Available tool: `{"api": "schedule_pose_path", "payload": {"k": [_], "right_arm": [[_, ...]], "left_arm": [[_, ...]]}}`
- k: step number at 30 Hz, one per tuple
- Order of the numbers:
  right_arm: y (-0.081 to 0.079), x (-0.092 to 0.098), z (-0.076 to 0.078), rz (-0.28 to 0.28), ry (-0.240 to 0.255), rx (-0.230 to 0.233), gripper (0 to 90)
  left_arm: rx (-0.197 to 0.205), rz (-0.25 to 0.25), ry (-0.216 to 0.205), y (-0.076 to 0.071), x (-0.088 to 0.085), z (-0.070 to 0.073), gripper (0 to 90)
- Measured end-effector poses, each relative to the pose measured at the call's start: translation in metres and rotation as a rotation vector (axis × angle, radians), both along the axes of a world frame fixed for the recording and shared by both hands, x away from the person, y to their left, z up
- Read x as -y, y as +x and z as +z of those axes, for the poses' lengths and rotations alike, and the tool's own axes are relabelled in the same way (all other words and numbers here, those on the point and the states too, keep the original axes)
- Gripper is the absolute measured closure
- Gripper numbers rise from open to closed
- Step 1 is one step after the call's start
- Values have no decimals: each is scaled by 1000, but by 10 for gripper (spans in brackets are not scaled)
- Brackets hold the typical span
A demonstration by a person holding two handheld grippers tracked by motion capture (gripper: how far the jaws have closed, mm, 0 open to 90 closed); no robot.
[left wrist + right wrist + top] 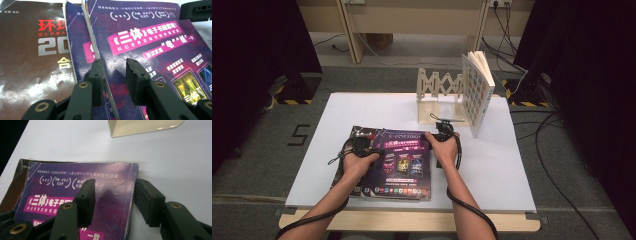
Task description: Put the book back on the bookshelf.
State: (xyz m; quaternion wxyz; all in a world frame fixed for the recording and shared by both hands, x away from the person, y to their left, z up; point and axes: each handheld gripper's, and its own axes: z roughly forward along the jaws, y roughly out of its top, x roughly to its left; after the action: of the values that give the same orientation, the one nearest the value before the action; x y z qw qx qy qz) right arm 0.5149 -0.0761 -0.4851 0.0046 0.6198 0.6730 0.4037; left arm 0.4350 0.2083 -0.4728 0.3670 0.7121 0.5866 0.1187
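Magazines lie stacked at the near left of the white table. Left gripper straddles the purple magazine's left edge, jaws apart; right gripper straddles its far right corner, jaws apart.

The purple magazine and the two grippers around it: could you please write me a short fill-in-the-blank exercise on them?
1. The purple magazine lies flat on top of a ____ one.
2. The right gripper straddles the magazine's ____ edge with open jaws.
3. The left gripper straddles the magazine's ____ edge with open jaws.
4. Behind the magazines, a book stands ____ against the wooden rack.

Missing words: brown; right; left; upright
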Motion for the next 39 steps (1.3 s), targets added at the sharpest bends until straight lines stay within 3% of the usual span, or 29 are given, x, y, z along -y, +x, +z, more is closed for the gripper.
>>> {"api": "schedule_pose_path", "payload": {"k": [5,9,15,17,18,19,20,25,27,30,36,39], "right_arm": [[-2,5,-1,-5,43,-18,541],[-3,9,0,0,87,-66,557],[-6,13,11,7,125,-45,580],[-7,14,17,12,158,-39,599],[-8,16,21,29,200,-35,615],[-8,16,24,44,223,-52,632],[-9,15,27,71,222,-44,630],[-7,4,33,110,82,-19,662],[-4,3,31,131,68,-19,728],[-2,2,28,163,23,-13,746],[-4,-2,37,183,72,-4,812],[-8,-2,44,177,105,-6,827]], "left_arm": [[5,2,-5,0,0,-1,677],[13,7,-8,-2,0,-2,678],[15,11,-5,-3,-1,-1,679],[15,10,4,-3,-1,-1,679],[15,8,5,-3,-1,-1,679],[15,8,-1,-3,-1,-1,680],[15,8,-2,-3,-2,-1,679],[13,5,8,-3,-2,0,678],[13,5,7,-3,-2,0,678],[14,4,6,-3,-2,-1,678],[17,5,-4,-4,-4,-1,675],[27,11,-60,-5,-8,-3,663]]}}
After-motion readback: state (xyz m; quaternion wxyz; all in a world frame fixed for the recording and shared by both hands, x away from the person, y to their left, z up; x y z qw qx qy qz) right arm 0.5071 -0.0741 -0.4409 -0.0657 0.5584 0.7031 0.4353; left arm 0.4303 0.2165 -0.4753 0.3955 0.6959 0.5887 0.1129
